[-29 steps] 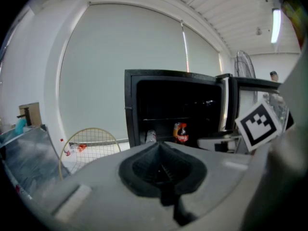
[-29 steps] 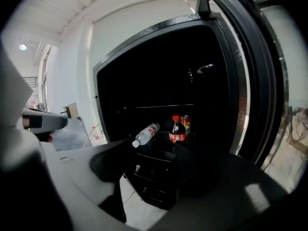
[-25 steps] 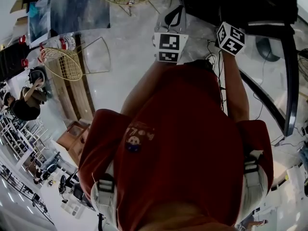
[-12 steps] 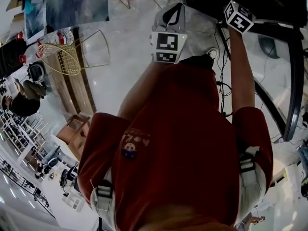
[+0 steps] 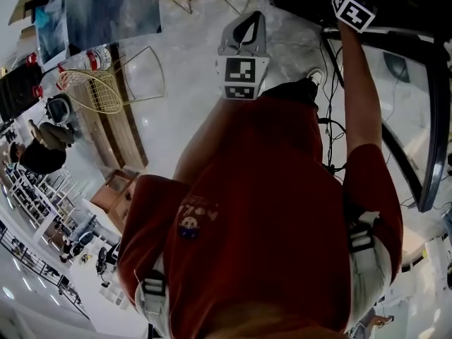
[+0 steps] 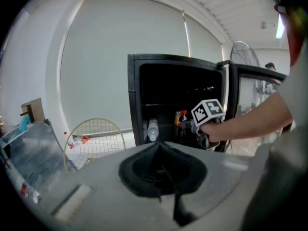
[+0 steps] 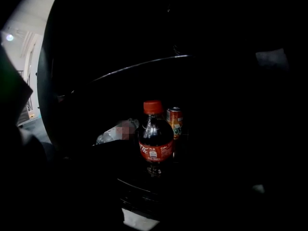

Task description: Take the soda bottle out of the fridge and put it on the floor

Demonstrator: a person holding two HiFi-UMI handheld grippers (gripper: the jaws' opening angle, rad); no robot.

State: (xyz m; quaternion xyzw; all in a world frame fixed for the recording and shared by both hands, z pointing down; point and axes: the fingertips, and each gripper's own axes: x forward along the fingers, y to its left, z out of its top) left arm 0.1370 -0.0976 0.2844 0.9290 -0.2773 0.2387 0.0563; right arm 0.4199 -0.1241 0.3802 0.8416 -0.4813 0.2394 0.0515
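Observation:
The soda bottle (image 7: 155, 143), dark with a red cap and red label, stands upright on a shelf inside the black fridge (image 6: 137, 100). In the right gripper view it sits straight ahead, apart from the jaws, which are lost in the dark. My right gripper (image 6: 192, 125) reaches into the open fridge; its jaws have just been opening, with nothing seen between them. In the head view its marker cube (image 5: 353, 7) is at the fridge's mouth. My left gripper (image 5: 248, 21) hangs over the floor in front of the fridge, its jaws together on nothing.
An orange can (image 7: 174, 121) stands just behind the soda bottle and a clear water bottle (image 7: 113, 134) lies to its left. The fridge door (image 5: 431, 119) stands open at the right. Cables (image 5: 326, 126) trail on the floor. A yellow wire frame (image 5: 92, 94) and a wooden board (image 5: 106, 140) stand at the left.
My right gripper has moved forward, up the head view, into the fridge. The left gripper has barely shifted.

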